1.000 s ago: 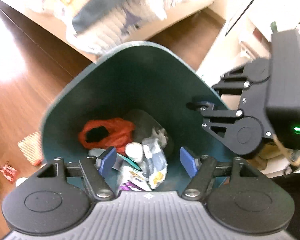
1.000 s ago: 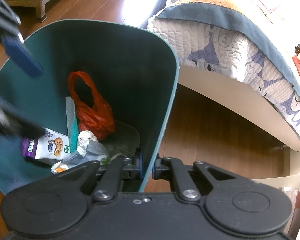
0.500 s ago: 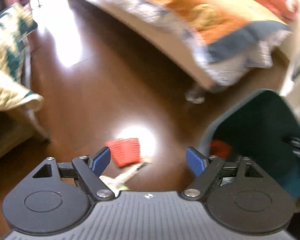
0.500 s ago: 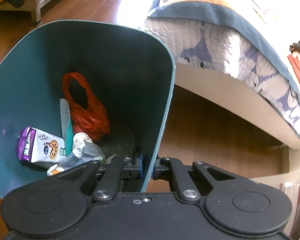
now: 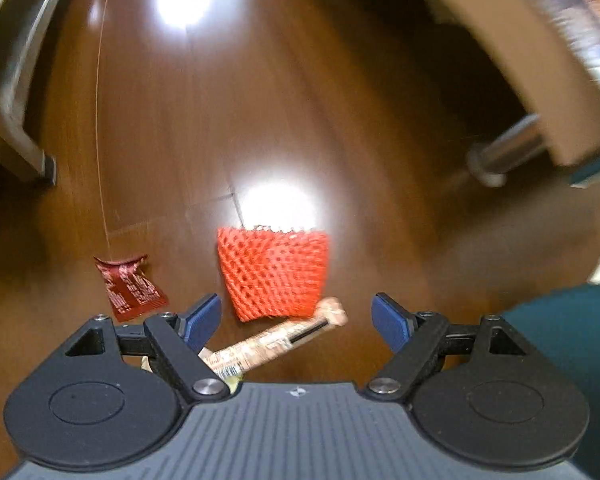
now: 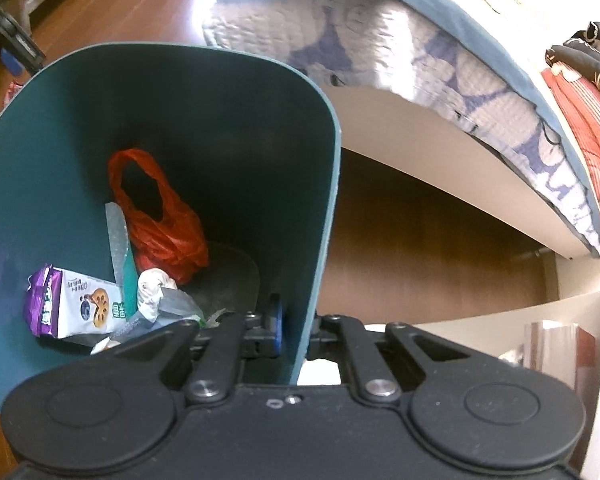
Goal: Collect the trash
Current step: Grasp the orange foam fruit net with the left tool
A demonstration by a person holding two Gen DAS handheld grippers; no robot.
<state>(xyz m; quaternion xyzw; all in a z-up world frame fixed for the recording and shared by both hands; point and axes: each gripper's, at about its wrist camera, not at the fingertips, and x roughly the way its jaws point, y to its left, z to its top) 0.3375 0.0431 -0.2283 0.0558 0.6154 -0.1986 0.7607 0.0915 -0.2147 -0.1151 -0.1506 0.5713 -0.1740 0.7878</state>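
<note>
1. Left gripper (image 5: 296, 318) spread wide open, nothing between the blue pads (image 5: 202, 316), hanging over the wooden floor (image 5: 260, 120).
2. Straight ahead on the floor: orange foam net sleeve (image 5: 272, 272), lying flat just under a bright glare spot.
3. Touching the sleeve's near edge: long tan snack wrapper (image 5: 268, 344), angled, its lower end tucked behind the left finger.
4. Off to the left, apart from the sleeve: small dark red packet (image 5: 130, 286), crinkled.
5. Right gripper (image 6: 296, 330) clamped shut on the wall of the teal trash bin (image 6: 220, 128), one pad inside, the other outside.
6. Already down in the bin: red plastic bag (image 6: 160, 220), purple-and-white carton (image 6: 68, 304), crumpled white paper (image 6: 152, 284) and some clear film, all piled at the bottom.
7. Bin rim (image 5: 572, 312) poking into the left view too, lower right corner.
8. Bed with quilted cover (image 6: 420, 60) right behind the bin; metal bed leg (image 5: 504, 152) blurry in the left view.
</note>
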